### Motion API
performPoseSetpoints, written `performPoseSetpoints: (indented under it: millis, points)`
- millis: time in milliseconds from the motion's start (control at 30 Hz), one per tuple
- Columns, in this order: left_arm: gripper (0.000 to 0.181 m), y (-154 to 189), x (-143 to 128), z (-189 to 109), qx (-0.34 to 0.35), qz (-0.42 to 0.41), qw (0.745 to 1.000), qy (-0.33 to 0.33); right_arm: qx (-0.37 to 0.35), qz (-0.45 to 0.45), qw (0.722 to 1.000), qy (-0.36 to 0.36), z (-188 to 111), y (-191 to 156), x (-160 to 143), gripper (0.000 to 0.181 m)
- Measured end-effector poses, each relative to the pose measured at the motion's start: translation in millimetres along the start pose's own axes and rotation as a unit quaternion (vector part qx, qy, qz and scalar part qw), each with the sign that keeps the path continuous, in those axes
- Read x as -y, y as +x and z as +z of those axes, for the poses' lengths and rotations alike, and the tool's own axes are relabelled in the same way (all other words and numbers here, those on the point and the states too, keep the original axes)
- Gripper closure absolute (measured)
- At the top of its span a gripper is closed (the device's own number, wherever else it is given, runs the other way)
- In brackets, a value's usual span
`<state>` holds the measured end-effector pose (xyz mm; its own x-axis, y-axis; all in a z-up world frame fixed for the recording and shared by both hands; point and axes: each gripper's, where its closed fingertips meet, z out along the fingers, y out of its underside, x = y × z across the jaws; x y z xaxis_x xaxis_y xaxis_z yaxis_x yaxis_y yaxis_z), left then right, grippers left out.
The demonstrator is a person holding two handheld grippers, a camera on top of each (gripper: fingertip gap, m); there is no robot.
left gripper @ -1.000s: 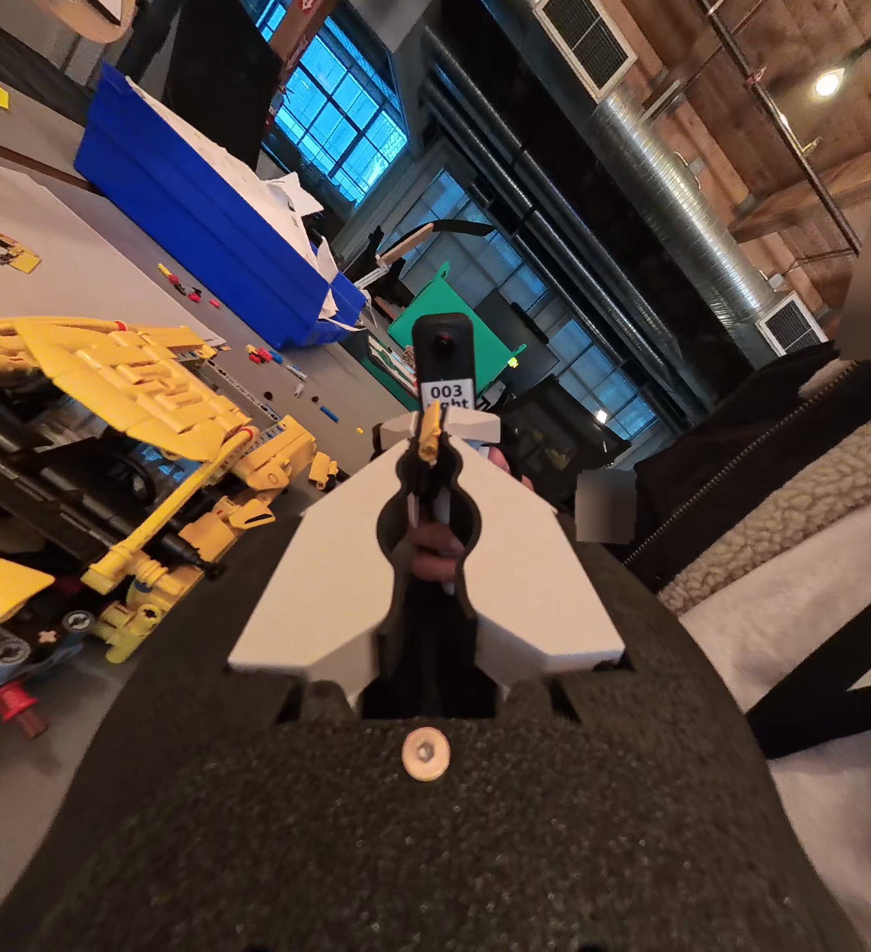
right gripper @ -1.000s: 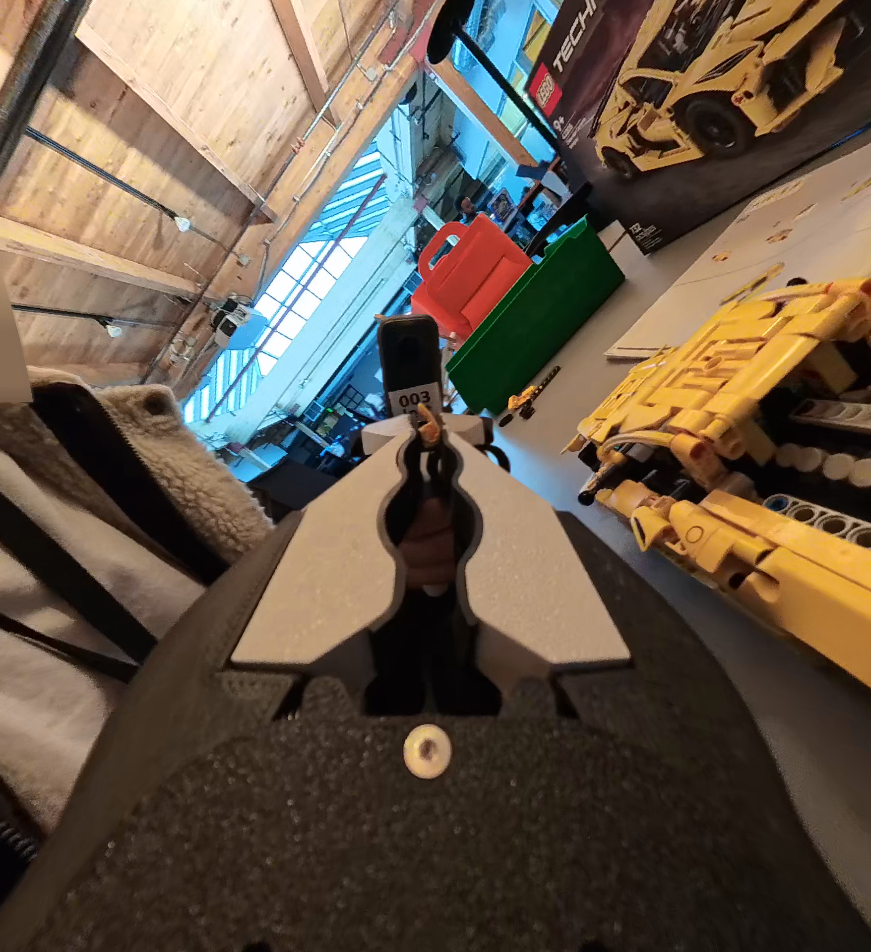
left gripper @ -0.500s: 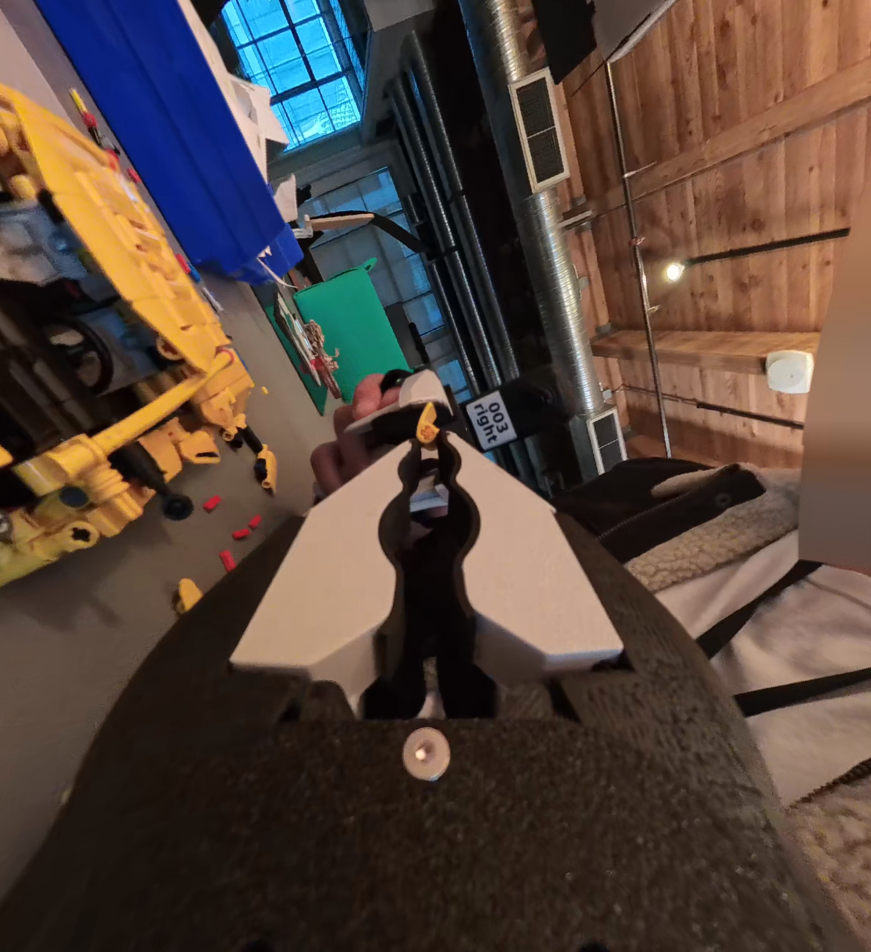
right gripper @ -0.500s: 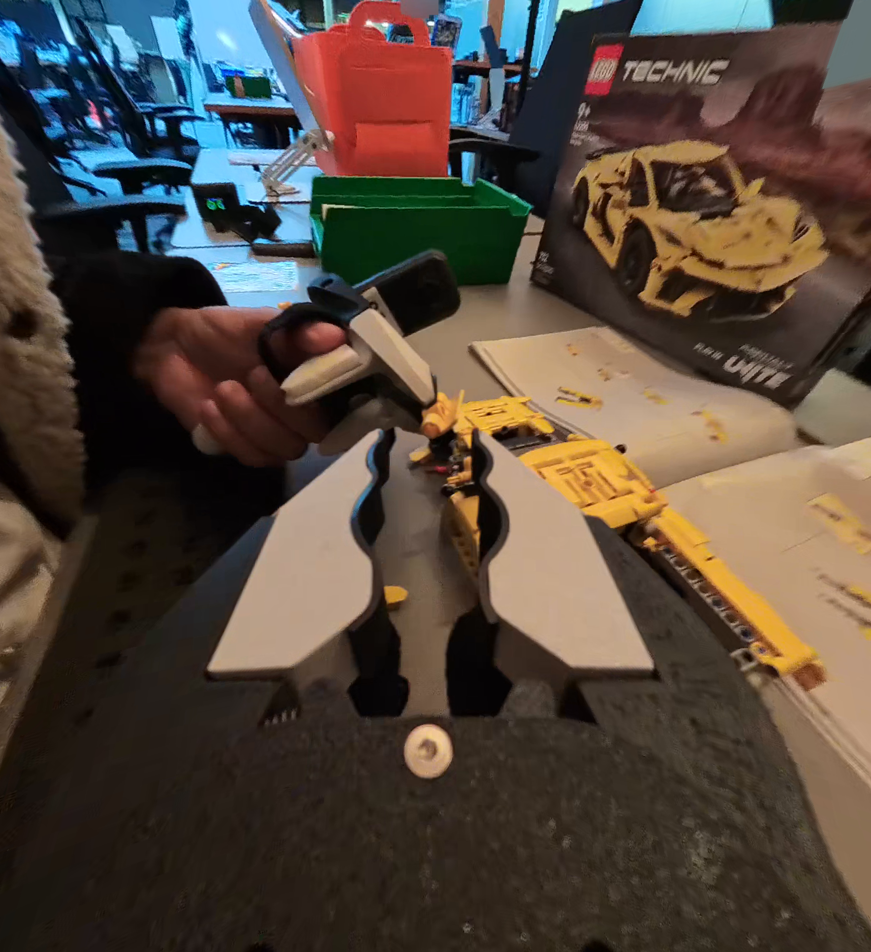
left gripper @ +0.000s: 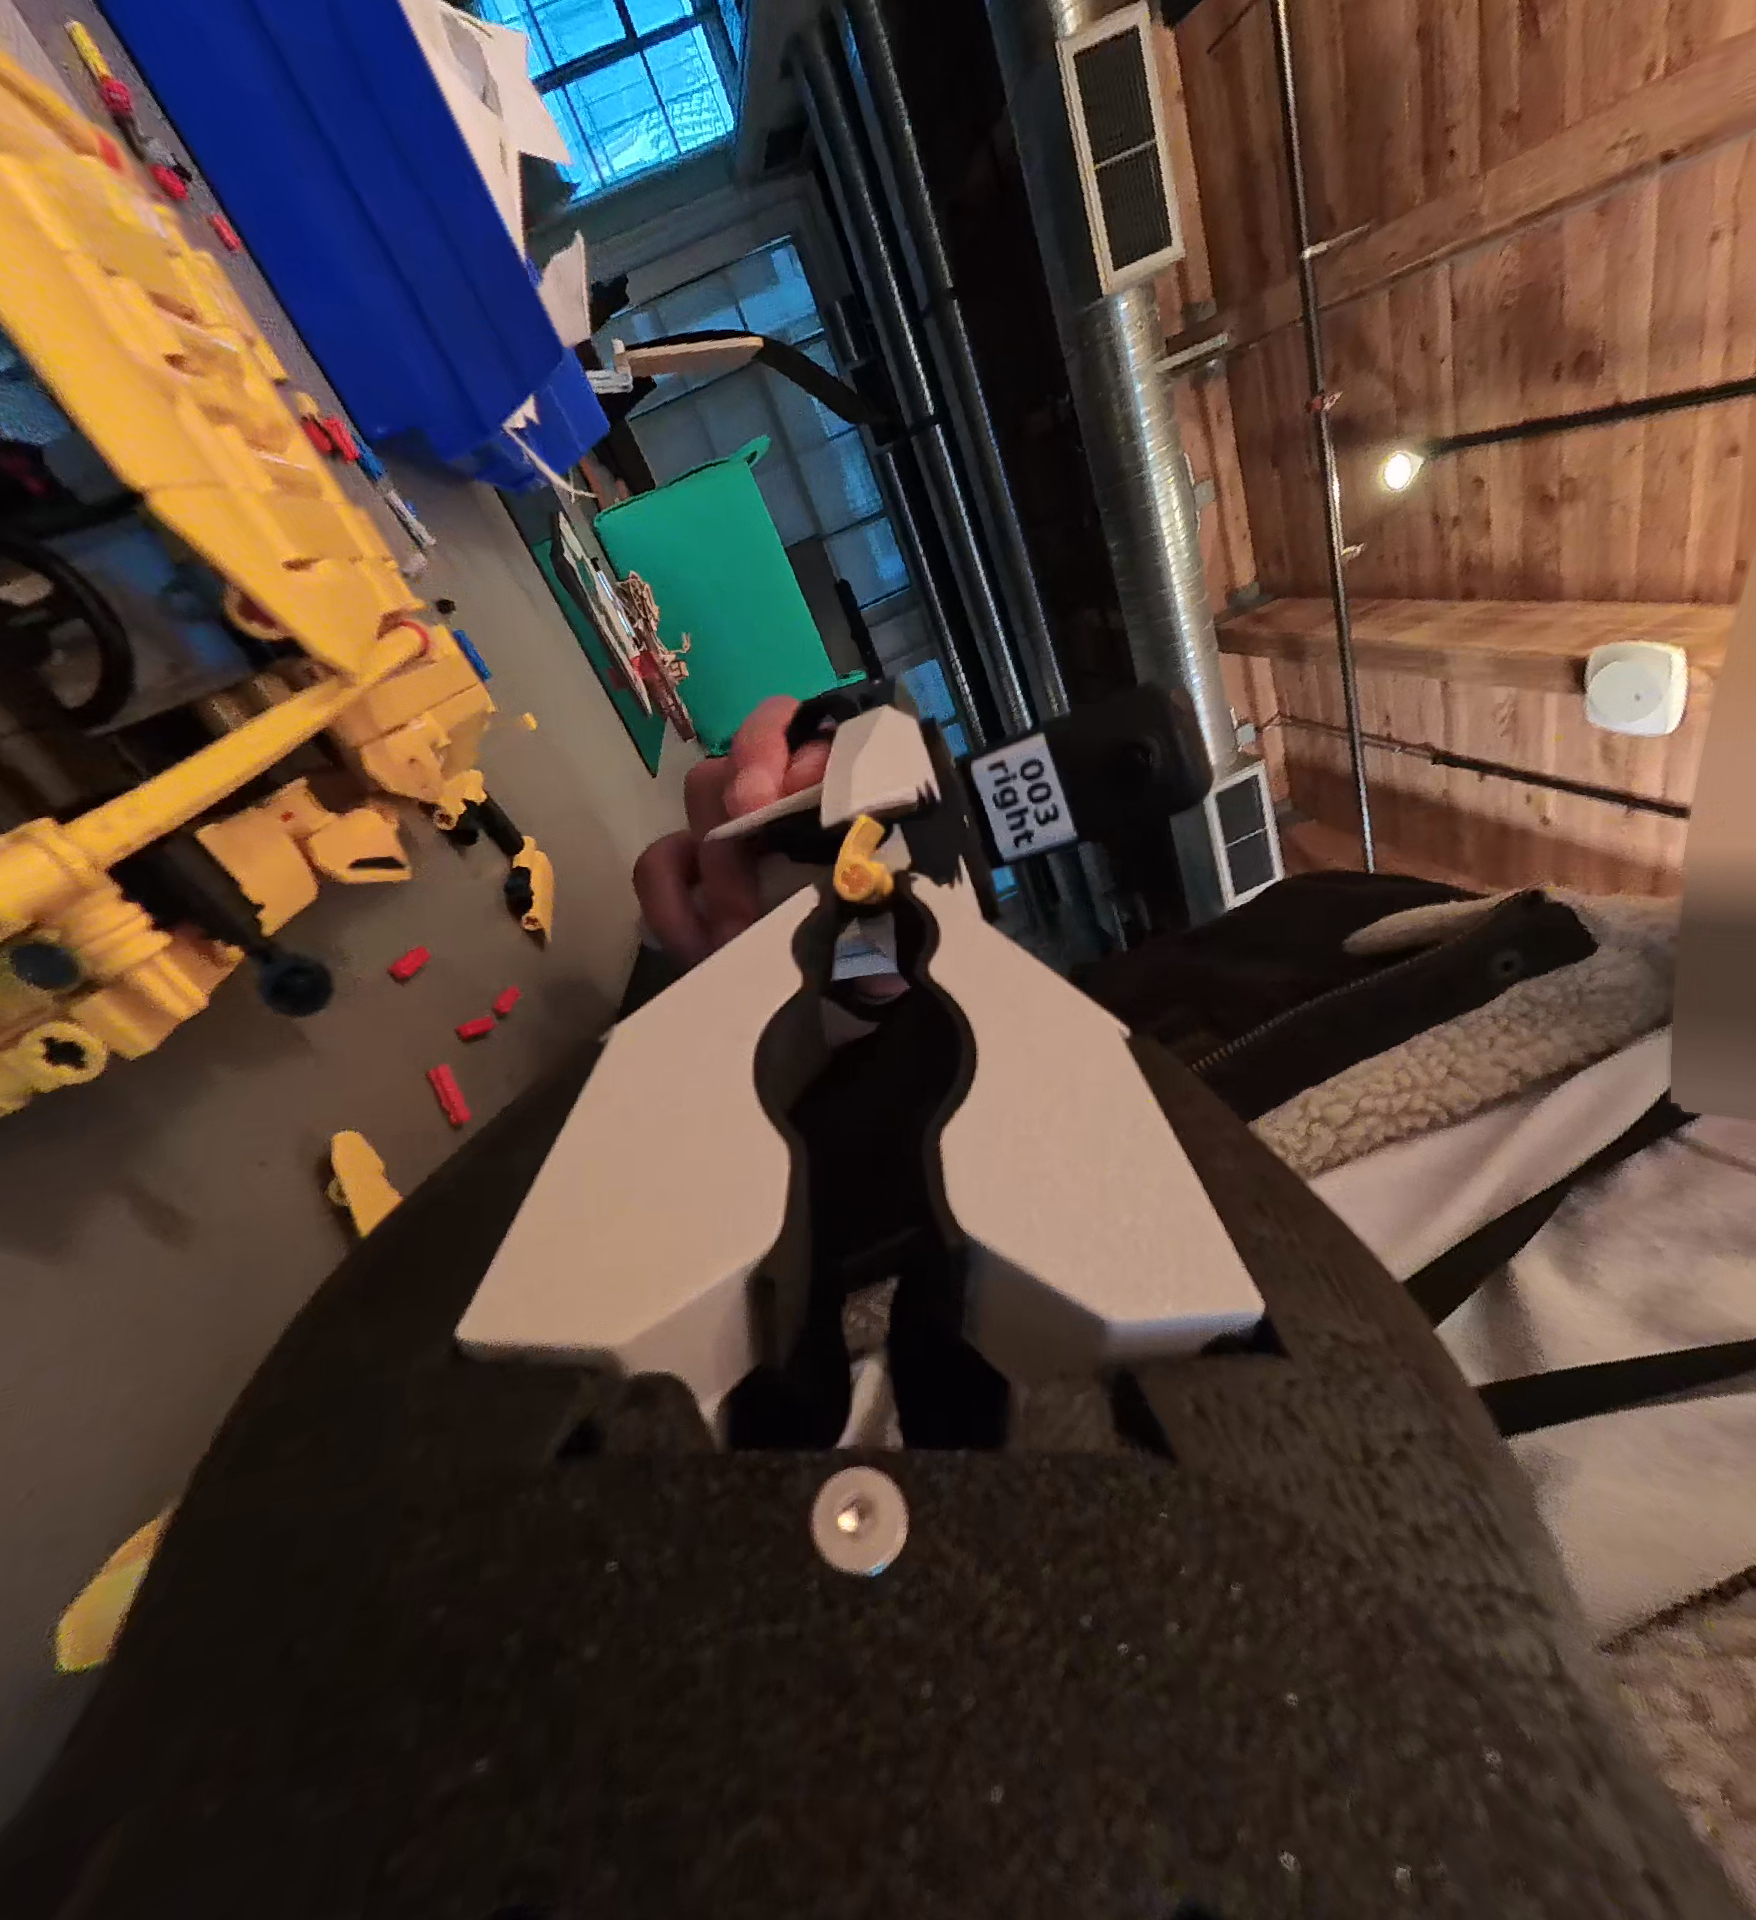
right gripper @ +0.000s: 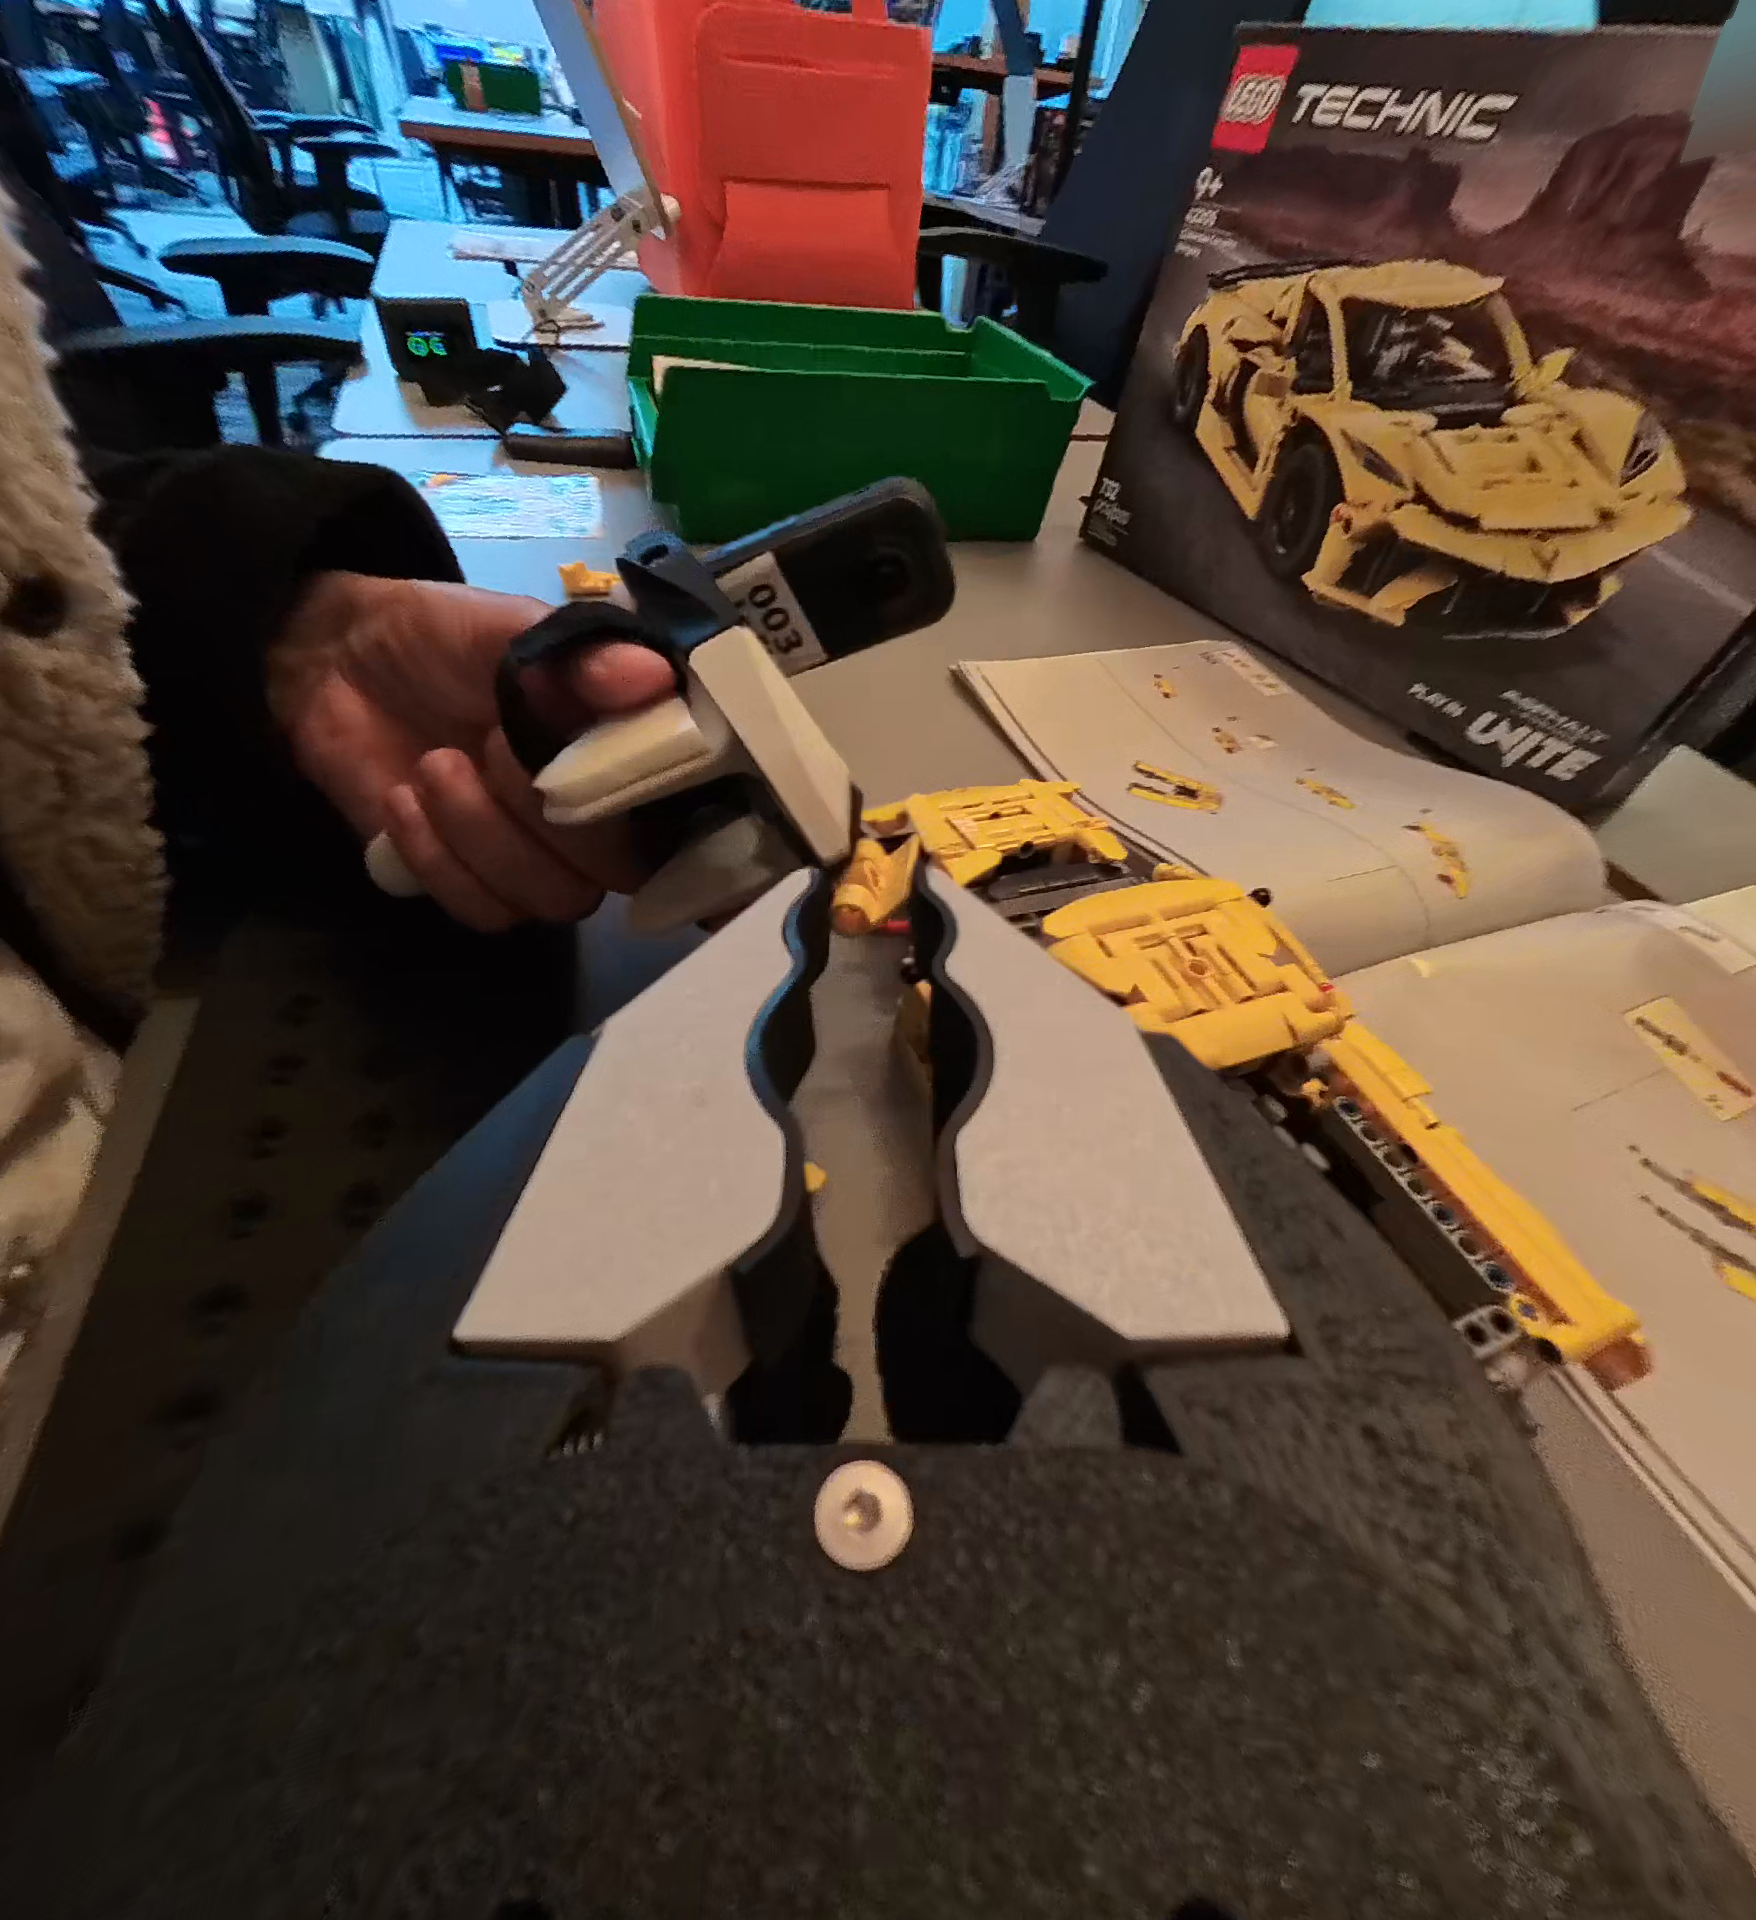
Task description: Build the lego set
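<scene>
While your left gripper (left gripper: 858, 902) pinches a small yellow piece (left gripper: 856, 871) and your right gripper (right gripper: 869, 902) gapes narrowly, the yellow car (right gripper: 1165, 956) beside them remains part-built.

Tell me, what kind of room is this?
Probably a big shared workshop or office in a warehouse-like building: wooden plank walls, a metal air duct, and rows of office chairs at desks behind the work table.

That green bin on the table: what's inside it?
The green bin holds what looks like a white sheet or booklet lying near its top. Its front wall hides everything lower down, so whether loose pieces lie beneath cannot be told.
</scene>
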<state>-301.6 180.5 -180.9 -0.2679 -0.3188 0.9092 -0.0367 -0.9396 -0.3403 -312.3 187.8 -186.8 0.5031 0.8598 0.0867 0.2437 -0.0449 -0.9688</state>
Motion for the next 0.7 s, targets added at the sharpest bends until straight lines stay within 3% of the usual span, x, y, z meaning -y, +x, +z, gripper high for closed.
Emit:
performPoseSetpoints:
  millis: [500, 700]
  points:
    - [0.175, 3.0, -20.6, 5.6, -0.007, -0.003, 0.998, -0.067, 0.111, 0.049, 0.992, -0.016, -1.5, -21.7, -5.9, 0.166]
    - [0.175, 1.0, -24.1, 5.0, -0.001, -0.002, 0.997, -0.082, 0.117, 0.042, 0.992, -0.026, -2.1, -24.4, -9.0, 0.166]
